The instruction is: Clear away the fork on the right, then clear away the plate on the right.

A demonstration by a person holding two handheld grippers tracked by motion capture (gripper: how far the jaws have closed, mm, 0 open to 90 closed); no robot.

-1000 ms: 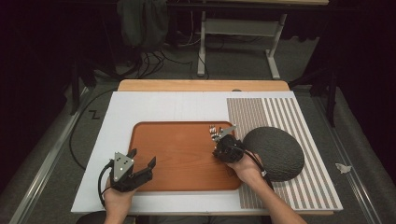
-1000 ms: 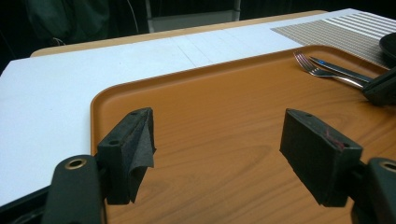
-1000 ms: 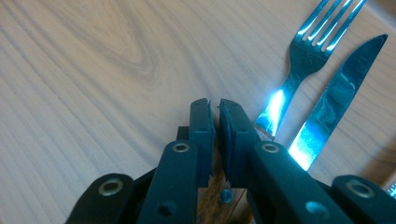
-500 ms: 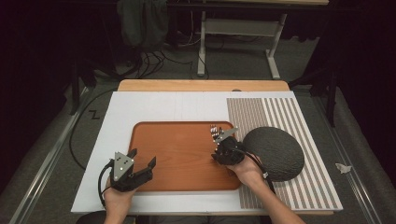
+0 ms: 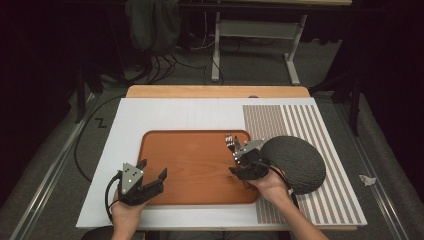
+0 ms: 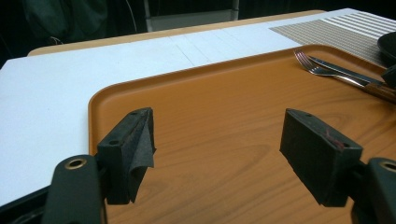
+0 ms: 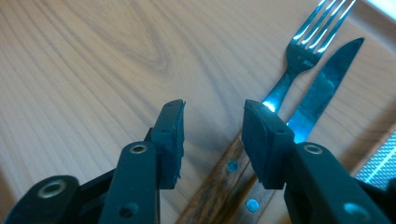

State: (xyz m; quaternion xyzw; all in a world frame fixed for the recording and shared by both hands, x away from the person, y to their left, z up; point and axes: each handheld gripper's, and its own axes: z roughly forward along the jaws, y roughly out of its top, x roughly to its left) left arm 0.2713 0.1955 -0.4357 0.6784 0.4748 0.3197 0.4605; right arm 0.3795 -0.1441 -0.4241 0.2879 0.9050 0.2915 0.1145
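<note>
Fork (image 7: 306, 44) and knife (image 7: 327, 88) lie side by side, tips pointing away from right gripper (image 7: 212, 135), whose part-open jaws, just opening, hold nothing.

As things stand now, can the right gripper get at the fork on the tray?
Probably yes. The right gripper, whose jaws have just been opening with nothing between them, hangs just over the handles of the fork and the knife lying beside it on the tray. Nothing blocks it.

Honestly nothing readable anywhere here, no labels, brands or numbers on my stuff. Closest thing is a black Z-shaped squiggle (image 5: 101, 122) on the floor left of the surface, and that's probably just cable.
</note>
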